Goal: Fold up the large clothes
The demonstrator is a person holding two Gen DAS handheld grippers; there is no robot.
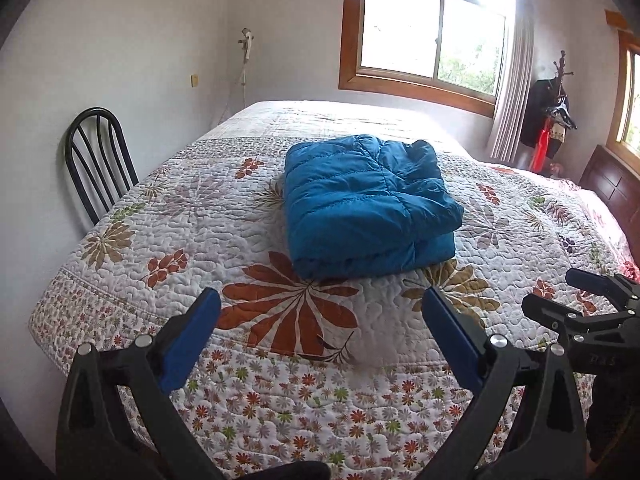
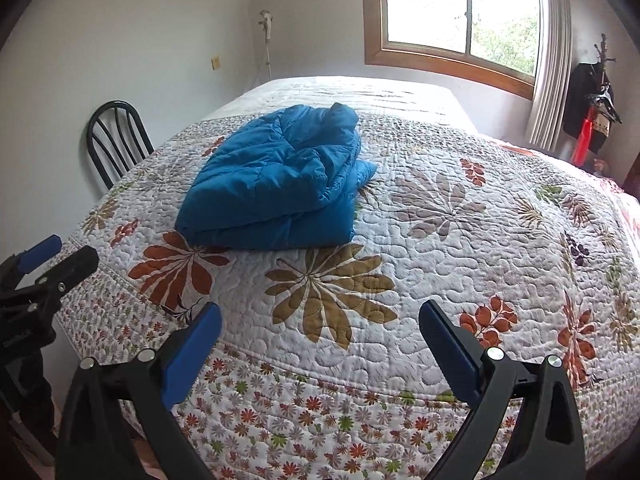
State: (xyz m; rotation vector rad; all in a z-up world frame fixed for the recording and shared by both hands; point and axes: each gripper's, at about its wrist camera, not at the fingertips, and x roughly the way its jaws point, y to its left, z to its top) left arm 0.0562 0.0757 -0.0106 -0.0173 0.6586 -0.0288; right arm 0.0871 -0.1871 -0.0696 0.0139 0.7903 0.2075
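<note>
So both tongs are spread wide with nothing in them: the left tongs (image 1: 320, 304) and the right tongs (image 2: 320, 318) hover side by side over the near edge of the bed (image 1: 120, 248). Further out, well apart from either pair, the blue puffer jacket (image 1: 366, 204) sits folded into a chunky bundle on the floral quilt (image 2: 460, 248). A black chair (image 1: 100, 156) stands beside the bed by the wall.

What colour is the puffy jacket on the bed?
Blue, the jacket; clearest in the left wrist view.
</note>
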